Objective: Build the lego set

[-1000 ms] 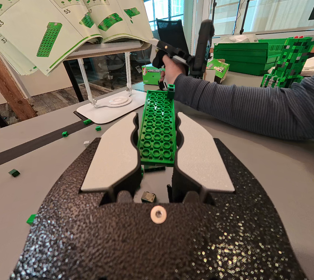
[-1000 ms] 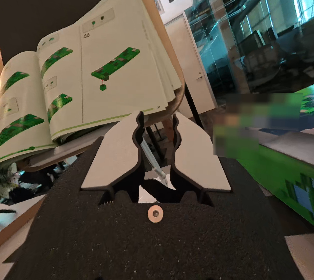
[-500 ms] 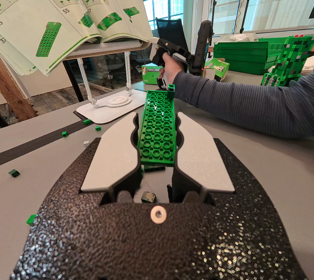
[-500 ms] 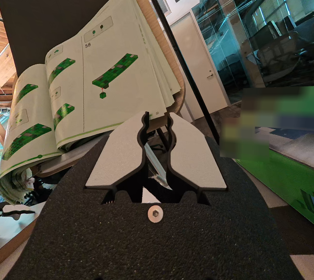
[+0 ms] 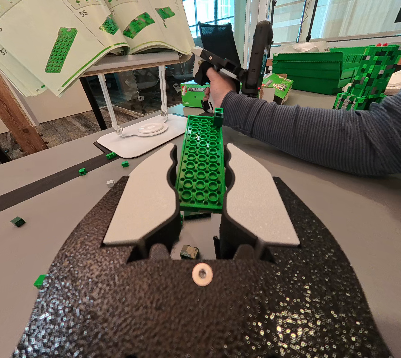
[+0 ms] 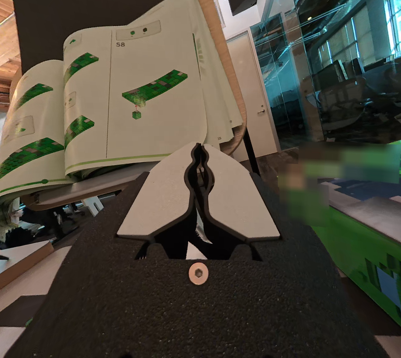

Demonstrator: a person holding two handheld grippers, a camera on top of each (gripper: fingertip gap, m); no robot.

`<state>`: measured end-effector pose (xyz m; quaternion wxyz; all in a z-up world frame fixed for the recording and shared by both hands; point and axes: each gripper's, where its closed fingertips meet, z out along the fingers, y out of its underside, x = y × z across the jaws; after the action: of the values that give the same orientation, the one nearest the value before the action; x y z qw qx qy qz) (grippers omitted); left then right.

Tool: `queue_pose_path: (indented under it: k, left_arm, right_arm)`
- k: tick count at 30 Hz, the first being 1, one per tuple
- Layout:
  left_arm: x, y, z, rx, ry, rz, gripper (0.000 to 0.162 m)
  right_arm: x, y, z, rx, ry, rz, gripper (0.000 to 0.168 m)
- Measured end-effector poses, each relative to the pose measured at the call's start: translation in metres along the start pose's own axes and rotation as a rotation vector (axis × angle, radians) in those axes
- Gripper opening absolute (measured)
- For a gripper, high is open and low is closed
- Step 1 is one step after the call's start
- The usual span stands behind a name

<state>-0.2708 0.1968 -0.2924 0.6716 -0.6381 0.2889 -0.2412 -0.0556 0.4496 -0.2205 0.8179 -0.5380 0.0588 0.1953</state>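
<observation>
My left gripper is shut on a long green plate, held underside up above the grey table. A small green brick stands at the plate's far right corner. My right gripper is shut, its tips at the lower right corner of the open instruction book. I cannot tell whether paper is pinched. In the left wrist view a hand holds the right gripper raised against the edge of the book.
The book rests on a white stand. Loose small bricks lie on the table at left, and an olive one lies under my left gripper. A sleeved arm crosses behind the plate. Green bins and a built green model stand back right. One gripper's finger ends stand about 35 centimeters off the other's.
My right gripper has closed from open to shut and moved up to the book's lower right corner. My left gripper and the plate have not moved.
</observation>
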Motion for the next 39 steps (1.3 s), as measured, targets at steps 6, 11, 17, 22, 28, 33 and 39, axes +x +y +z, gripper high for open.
queue_pose_path:
  k: [6,11,17,22,28,33,39]
  left_arm:
    - [0.0,0.0,0.0,-0.003,0.001,0.0,0.041]
    - [0.0,0.001,0.001,-0.005,0.001,0.002,0.041]
    - [-0.001,-0.001,-0.001,0.01,-0.004,-0.006,0.04]
    - [0.0,-0.001,0.0,0.006,-0.003,-0.003,0.04]
    - [-0.001,-0.001,0.0,0.006,-0.004,-0.001,0.04]
    - [-0.002,-0.002,-0.001,0.014,-0.008,-0.012,0.041]
    - [-0.002,-0.002,-0.001,0.017,-0.009,-0.016,0.04]
  right_arm:
    - [-0.024,-0.009,-0.002,0.024,-0.091,-0.083,0.0]
    - [-0.098,-0.018,-0.008,0.032,-0.307,-0.176,0.0]
    - [-0.248,0.015,-0.048,-0.087,-0.787,-0.347,0.0]
    - [-0.285,0.043,-0.057,-0.189,-0.891,-0.469,0.0]
    - [-0.289,0.057,-0.03,-0.259,-0.852,-0.439,0.0]
    - [-0.297,0.08,-0.027,-0.329,-0.889,-0.437,0.0]
    - [-0.292,0.105,-0.023,-0.456,-0.863,-0.45,0.0]
